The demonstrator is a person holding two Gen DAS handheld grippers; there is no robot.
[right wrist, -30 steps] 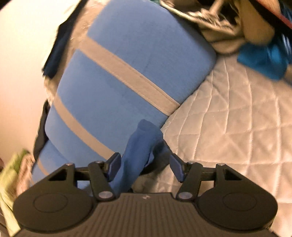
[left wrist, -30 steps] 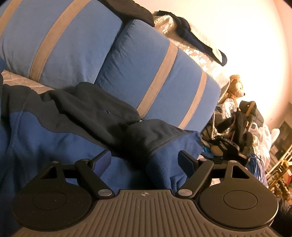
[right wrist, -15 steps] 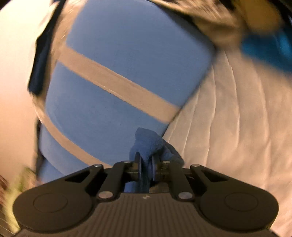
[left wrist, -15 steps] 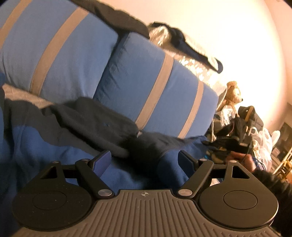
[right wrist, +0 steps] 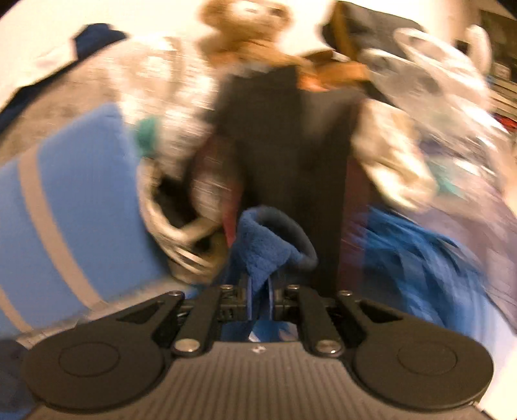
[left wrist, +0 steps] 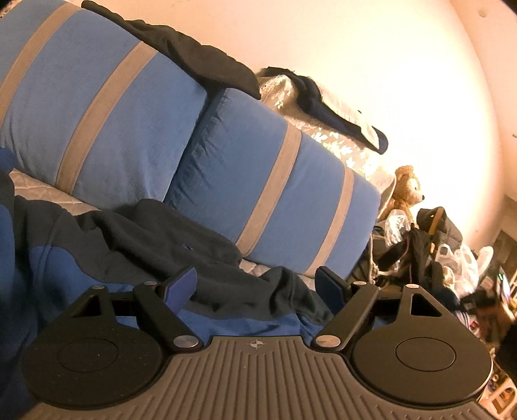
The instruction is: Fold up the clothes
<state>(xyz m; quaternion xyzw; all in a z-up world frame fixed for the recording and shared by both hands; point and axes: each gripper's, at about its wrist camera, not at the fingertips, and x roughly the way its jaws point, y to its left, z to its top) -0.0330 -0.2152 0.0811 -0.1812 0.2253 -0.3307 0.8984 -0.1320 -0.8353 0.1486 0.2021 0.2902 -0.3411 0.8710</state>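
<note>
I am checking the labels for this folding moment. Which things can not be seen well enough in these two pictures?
- Right wrist view: motion blur smears the teddy bear and the clutter behind the right gripper.
- Left wrist view: the fleece garment is cut off by the left edge and hidden under the left gripper.
- Left wrist view: the floor clutter is too small.

Lighting: warm, yellowish indoor light. Left wrist view: sharp; pale wall (left wrist: 371, 48) blown out to a glow at upper right; dark fleece (left wrist: 168, 245) folds deep in shadow; striped cushions (left wrist: 274, 181) evenly lit. Right wrist view: heavy motion blur across the background; teddy bear (right wrist: 255, 29) and clutter smeared; only the gripper body and pinched blue cuff (right wrist: 268, 245) crisp. Both: strong fisheye bending, dark vignette corners.
</note>
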